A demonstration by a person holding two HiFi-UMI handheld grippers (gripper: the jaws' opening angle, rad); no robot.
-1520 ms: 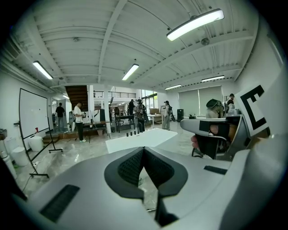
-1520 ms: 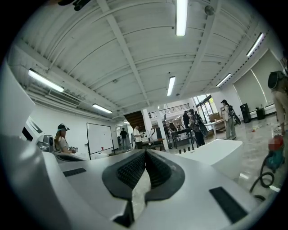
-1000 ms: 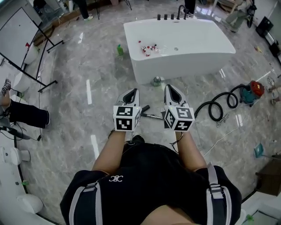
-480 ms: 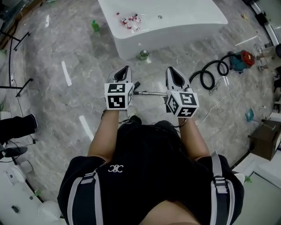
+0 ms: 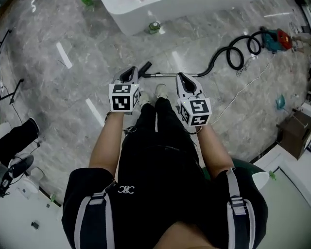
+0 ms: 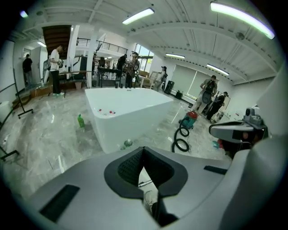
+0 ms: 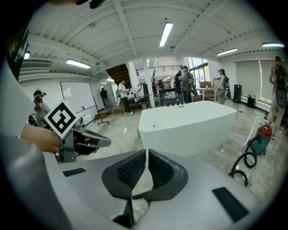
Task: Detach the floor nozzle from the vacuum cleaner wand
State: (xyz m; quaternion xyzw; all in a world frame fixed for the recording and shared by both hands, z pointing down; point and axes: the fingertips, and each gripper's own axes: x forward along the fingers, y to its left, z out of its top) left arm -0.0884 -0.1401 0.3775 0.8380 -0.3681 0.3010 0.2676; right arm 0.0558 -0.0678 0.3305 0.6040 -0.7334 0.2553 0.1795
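The vacuum's metal wand (image 5: 167, 75) lies flat on the marble floor, with the black floor nozzle (image 5: 144, 67) on its left end and a black hose (image 5: 232, 54) on its right end. The hose coils back to the red and teal vacuum body (image 5: 274, 37). My left gripper (image 5: 132, 70) is shut and empty, its tips just left of the nozzle. My right gripper (image 5: 181, 76) is also shut and empty, close over the wand's right part. A bit of the wand (image 6: 145, 183) shows below the left gripper (image 6: 143, 151). The right gripper (image 7: 146, 155) holds nothing.
A white bathtub (image 5: 160, 12) stands beyond the wand, with a green bottle (image 5: 154, 27) at its foot. The person's shoes (image 5: 162, 90) are right behind the wand. A white cable (image 5: 243, 85) runs across the floor at right. Other people stand far back (image 6: 55, 67).
Both grippers have dropped toward the floor and now sit at the wand. The head view tipped down, so the tub slid to the top edge. Both stayed shut.
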